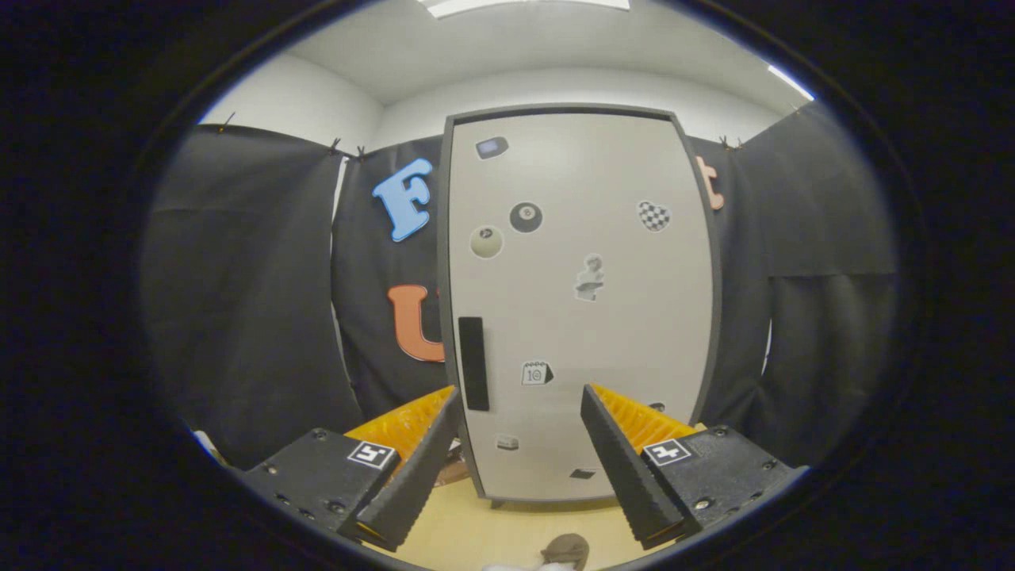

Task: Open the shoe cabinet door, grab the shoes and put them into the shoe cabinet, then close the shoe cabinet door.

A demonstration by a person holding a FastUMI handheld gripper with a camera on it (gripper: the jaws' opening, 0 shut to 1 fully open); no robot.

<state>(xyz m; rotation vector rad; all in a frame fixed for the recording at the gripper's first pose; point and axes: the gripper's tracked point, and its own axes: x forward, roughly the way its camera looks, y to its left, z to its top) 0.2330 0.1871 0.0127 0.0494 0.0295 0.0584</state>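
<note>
Pale grey and flat-fronted, the tall shoe cabinet door with its dark frame stands upright and shut straight ahead, beyond the fingers, on a light wooden floor. A slim black vertical handle sits low on the door's left side, just above and beside the left fingertip. Small stickers dot the panel: a black billiard ball, a cream ball, a checkered heart and a little calendar.

Nearer, the two-finger gripper with ribbed black fingers and orange backing is spread wide, with nothing between the tips; both fingers stand short of the door. At the very bottom, between the fingers' bases, a brown and white shape shows on the floor; I cannot tell whether it is a shoe.

Black cloth hangs on either side of the cabinet, under white walls.
</note>
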